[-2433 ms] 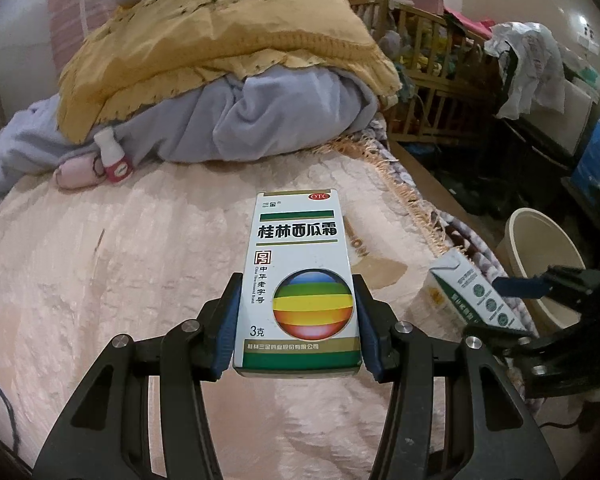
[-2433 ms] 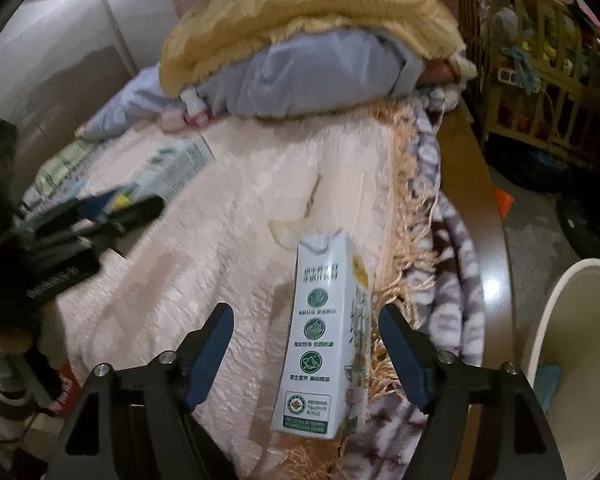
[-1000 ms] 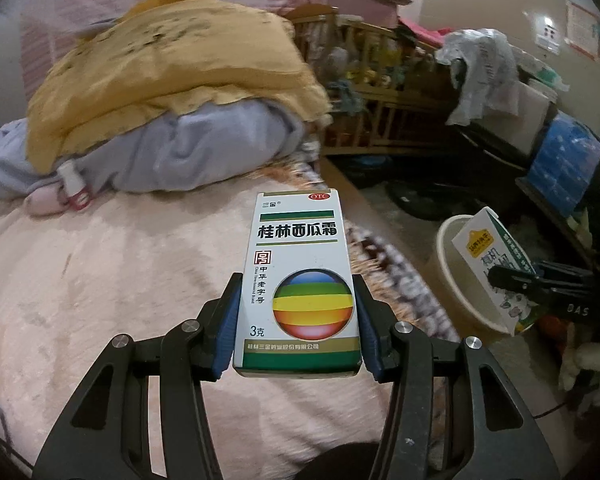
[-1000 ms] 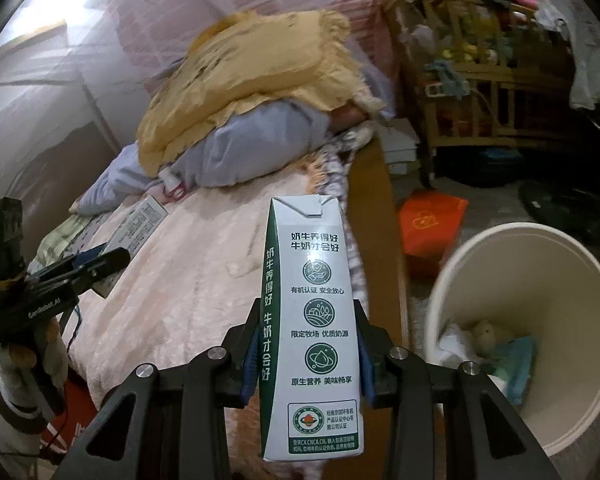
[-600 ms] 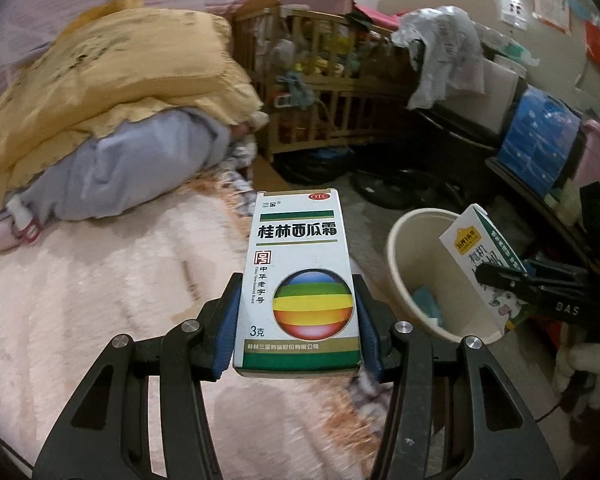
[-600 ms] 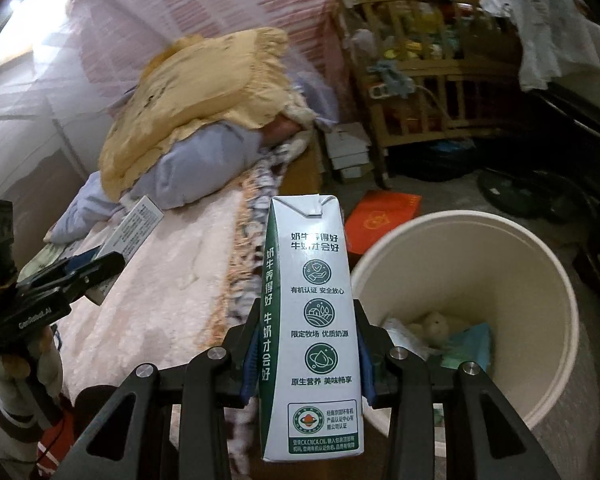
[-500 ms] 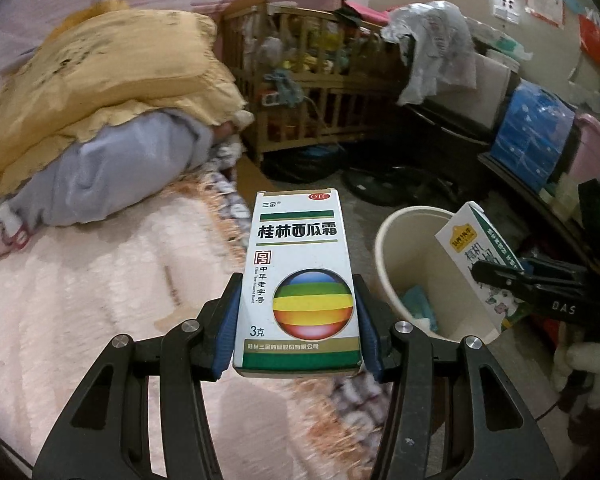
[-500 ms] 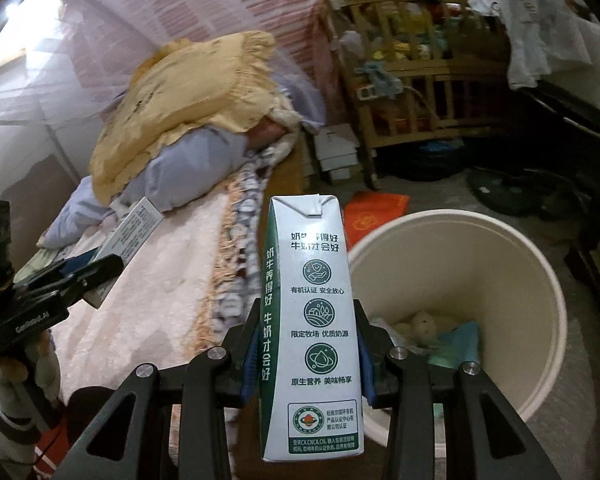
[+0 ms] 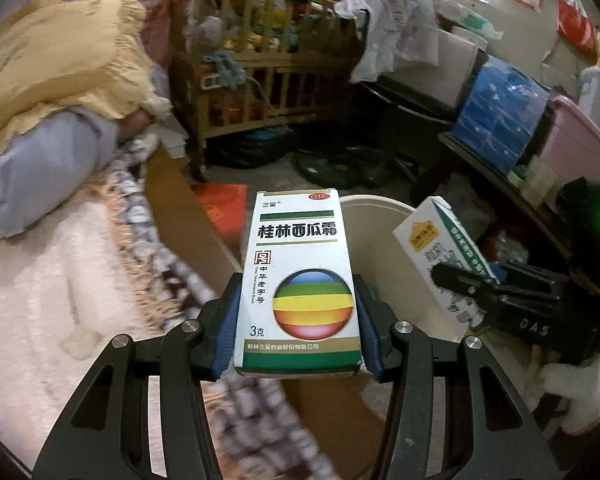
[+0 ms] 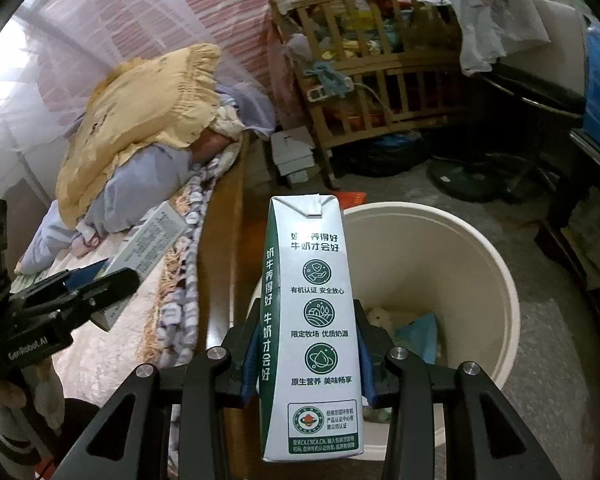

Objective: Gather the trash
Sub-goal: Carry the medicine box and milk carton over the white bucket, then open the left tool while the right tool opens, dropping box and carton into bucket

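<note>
Held the medicine box [image 9: 300,280] upright in the left gripper [image 9: 298,322], blue pads [image 9: 225,320] clamped on its 2 sides, same grip as 2.4 s earlier. Swung off the pink bedspread [image 9: 40,300], which had filled the view then and now lay at 9 o'clock. Brought the cream trash bin [image 9: 380,216] from the far 3 o'clock edge to just behind the box, toward 1 o'clock.

Gripped the milk carton [image 10: 312,320] upright in the right gripper [image 10: 306,356], jaws pressed on both sides; earlier stood apart around it, carton resting on the bed's fringe. Now carried in front of the bin's [image 10: 480,264] open mouth, wrappers visible inside at 3 o'clock. Wooden crib [image 10: 380,80] at 12 o'clock, yellow pillow [image 10: 148,108] at 10 o'clock.
</note>
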`<state>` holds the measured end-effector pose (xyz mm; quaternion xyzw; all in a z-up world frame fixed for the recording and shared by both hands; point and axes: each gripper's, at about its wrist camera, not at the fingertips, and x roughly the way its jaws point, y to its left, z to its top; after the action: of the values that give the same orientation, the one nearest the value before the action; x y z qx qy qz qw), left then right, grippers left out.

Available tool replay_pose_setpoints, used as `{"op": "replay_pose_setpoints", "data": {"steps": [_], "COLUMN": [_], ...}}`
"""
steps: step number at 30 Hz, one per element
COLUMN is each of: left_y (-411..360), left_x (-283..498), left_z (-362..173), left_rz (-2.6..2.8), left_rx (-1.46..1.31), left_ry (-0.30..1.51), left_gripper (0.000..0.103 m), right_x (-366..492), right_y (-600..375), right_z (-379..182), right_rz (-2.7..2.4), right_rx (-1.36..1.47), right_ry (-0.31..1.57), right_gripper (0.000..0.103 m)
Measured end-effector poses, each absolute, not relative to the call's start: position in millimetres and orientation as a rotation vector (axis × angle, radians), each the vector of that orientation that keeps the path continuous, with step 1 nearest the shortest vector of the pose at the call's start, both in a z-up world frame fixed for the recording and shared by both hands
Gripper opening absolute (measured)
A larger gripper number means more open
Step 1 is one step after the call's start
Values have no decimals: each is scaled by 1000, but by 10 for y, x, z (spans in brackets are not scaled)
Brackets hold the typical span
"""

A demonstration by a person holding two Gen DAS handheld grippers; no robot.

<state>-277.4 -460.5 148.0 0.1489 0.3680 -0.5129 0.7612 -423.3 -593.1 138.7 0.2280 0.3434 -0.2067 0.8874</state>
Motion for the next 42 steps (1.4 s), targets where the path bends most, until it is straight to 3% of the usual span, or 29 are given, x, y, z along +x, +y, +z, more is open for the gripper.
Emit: {"op": "replay_pose_setpoints", "data": {"steps": [26, 42], "left_y": [-4986, -5201], "left_x": [-2863, -2731], "left_z": [1155, 972], "left_rz": [-1141, -1206], "left_rx": [355, 234], "left_ry": [846, 986], "left_gripper": [49, 50], "right_x": [-4287, -4280], "right_y": [-6193, -6410], "right_z": [1136, 1079], "right_rz": [-487, -527], "right_rx": [517, 540], "right_ry": [764, 768], "right_gripper": [38, 38]}}
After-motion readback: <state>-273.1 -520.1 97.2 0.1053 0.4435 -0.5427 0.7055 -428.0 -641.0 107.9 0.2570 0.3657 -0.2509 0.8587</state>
